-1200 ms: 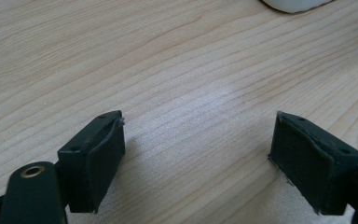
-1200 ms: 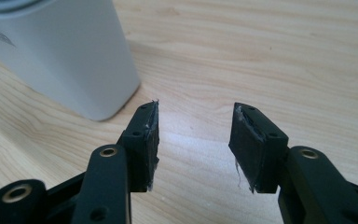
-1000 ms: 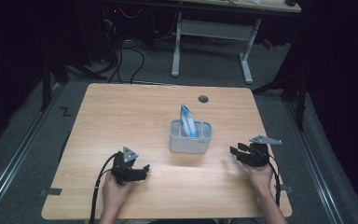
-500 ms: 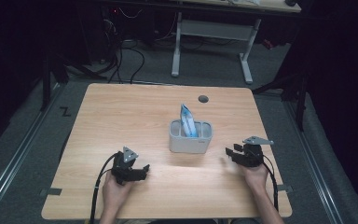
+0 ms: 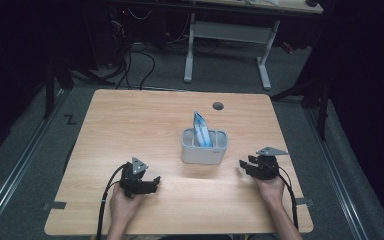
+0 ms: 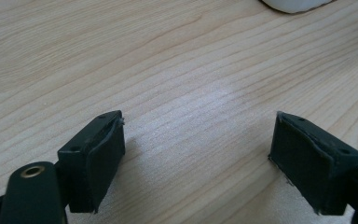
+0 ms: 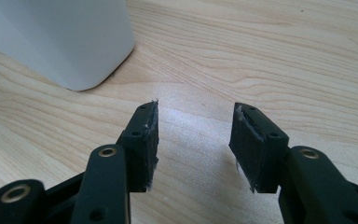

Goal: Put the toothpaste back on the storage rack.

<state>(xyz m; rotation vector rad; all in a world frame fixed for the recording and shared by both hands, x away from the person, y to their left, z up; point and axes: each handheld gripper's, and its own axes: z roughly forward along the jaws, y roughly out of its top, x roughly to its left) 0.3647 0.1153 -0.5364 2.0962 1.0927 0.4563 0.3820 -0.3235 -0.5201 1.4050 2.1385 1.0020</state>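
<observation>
So compared to a second back, the right gripper [image 5: 247, 166] has slid a bit left and toward the near edge, ending up closer to the grey holder [image 5: 204, 146]. The left gripper [image 5: 152, 182] hasn't budged at all, same spot at the near left of the surface [image 5: 130, 120]. Holder and the blue-and-white packet [image 5: 201, 131] standing in it look untouched too.

Jaws: the left gripper's are spread wide apart in the left gripper view [image 6: 198, 156], nothing between them but bare wood, and just the bottom edge of the holder [image 6: 296, 4] peeking in at the top. The right gripper's [image 7: 195, 144] are apart too, though noticeably narrower than the left's, and also empty. They point at the wood just beside the holder's rounded corner [image 7: 60, 39], near it but not touching.

The holder sits about mid-surface, between the two grippers and a little farther back, with the packet sticking up out of its left compartment, leaning slightly.
</observation>
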